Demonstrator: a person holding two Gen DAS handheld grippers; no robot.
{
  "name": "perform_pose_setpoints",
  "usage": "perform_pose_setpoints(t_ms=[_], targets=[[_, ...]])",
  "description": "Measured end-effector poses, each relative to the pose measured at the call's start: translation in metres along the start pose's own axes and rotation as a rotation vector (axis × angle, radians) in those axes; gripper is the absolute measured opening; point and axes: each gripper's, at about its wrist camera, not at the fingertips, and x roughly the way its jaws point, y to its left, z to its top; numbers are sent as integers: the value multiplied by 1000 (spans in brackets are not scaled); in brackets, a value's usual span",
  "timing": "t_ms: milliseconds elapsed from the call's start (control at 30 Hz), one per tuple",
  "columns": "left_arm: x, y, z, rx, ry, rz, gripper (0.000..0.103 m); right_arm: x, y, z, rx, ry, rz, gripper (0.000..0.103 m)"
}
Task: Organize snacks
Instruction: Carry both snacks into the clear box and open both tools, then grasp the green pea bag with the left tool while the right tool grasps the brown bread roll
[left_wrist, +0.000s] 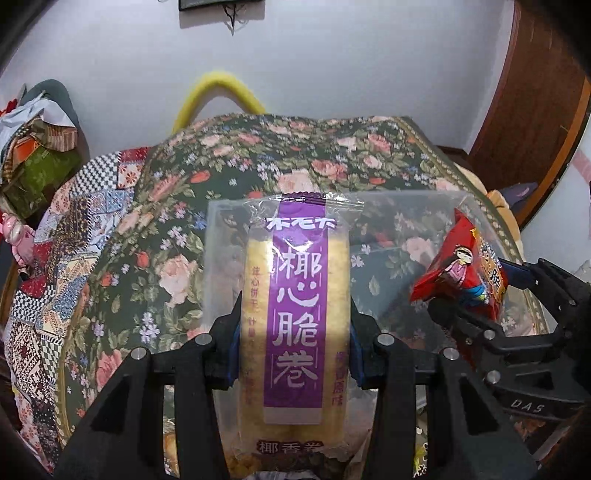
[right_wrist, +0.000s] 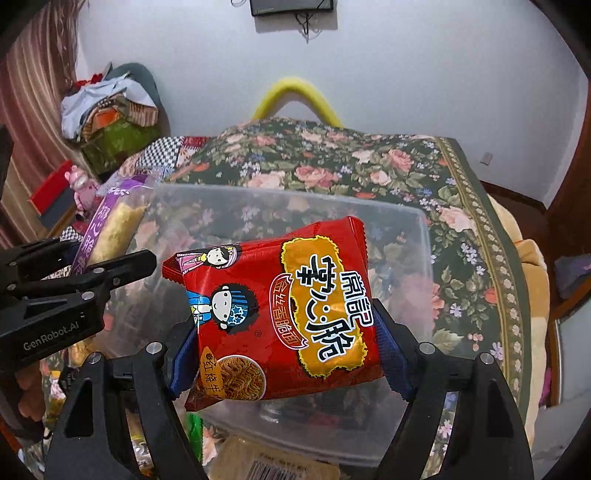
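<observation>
My left gripper (left_wrist: 293, 350) is shut on a clear packet of yellow coconut rolls with a purple label (left_wrist: 295, 314), held upright above a clear plastic bin (left_wrist: 402, 206). My right gripper (right_wrist: 288, 354) is shut on a red noodle snack bag (right_wrist: 280, 314), held over the same bin (right_wrist: 406, 229). In the left wrist view the red bag (left_wrist: 461, 273) and the right gripper (left_wrist: 476, 299) are at the right. In the right wrist view the coconut roll packet (right_wrist: 110, 229) and the left gripper (right_wrist: 92, 266) are at the left.
The bin stands on a table with a dark floral cloth (left_wrist: 295, 155). More snack packets lie near the front edge under the grippers (right_wrist: 258, 465). A yellow chair back (right_wrist: 295, 96) is behind the table. Cluttered boxes (right_wrist: 110, 136) are at the left.
</observation>
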Motion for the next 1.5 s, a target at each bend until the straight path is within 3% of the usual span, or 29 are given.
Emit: perform_pose_setpoints(t_ms=[167, 500, 1000, 1267, 1500], targets=[[11, -2, -2, -4, 35, -4, 45, 4, 0, -1, 0, 12, -10, 79], [0, -1, -2, -7, 25, -10, 50, -1, 0, -1, -6, 24, -16, 81], [-94, 2, -21, -19, -115, -23, 60, -84, 17, -9, -35, -123, -36, 83], [-150, 15, -52, -13, -164, -15, 71, -125, 20, -36, -20, -170, -52, 83], [-174, 30, -96, -15, -173, 16, 84, -138, 22, -74, 0, -139, -67, 84]])
